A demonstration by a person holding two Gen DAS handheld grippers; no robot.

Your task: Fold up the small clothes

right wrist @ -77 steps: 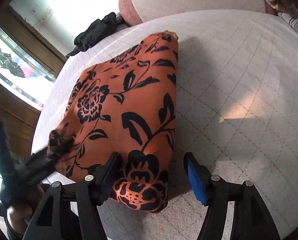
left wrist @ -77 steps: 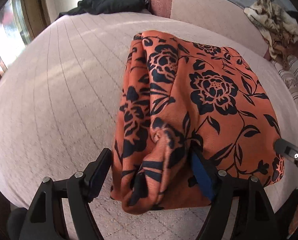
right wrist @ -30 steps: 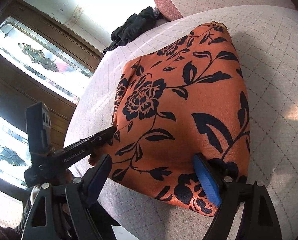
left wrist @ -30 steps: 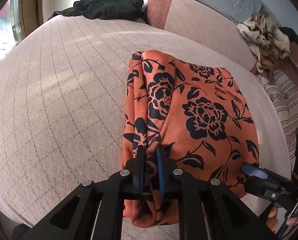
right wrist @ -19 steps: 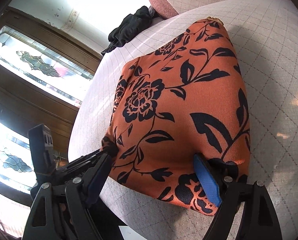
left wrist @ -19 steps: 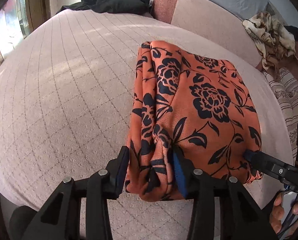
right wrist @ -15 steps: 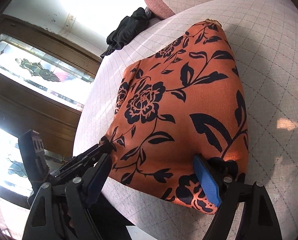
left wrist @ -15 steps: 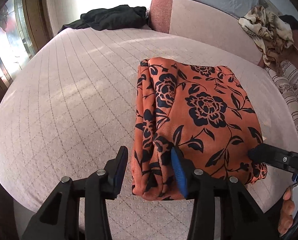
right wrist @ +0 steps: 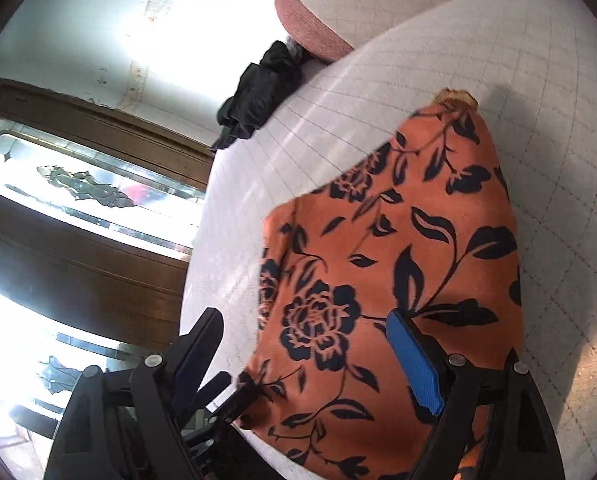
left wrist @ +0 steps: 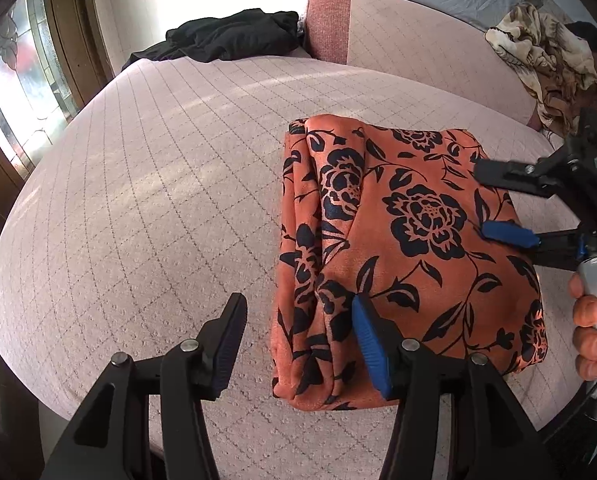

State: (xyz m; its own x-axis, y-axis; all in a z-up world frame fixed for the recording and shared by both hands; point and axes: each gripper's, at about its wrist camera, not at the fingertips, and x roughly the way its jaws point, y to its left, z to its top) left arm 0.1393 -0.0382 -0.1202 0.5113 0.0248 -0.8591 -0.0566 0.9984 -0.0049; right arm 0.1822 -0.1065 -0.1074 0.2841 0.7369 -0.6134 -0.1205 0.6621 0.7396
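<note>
Honestly, the bunched near-left corner of the folded orange satin garment with black roses (left wrist: 398, 240) is probably getting snagged and the fold pulled apart if the left gripper (left wrist: 298, 340) is being shut carelessly; that slippery cloth is likely sliding easily. Its fingers are being held wide apart, nothing gripped, the blue pad lying just over that corner. Further along the garment's right edge, the right gripper (right wrist: 306, 352) is also being held apart, empty. The garment is being left flat on the pink quilted cushion (left wrist: 158, 180).
</note>
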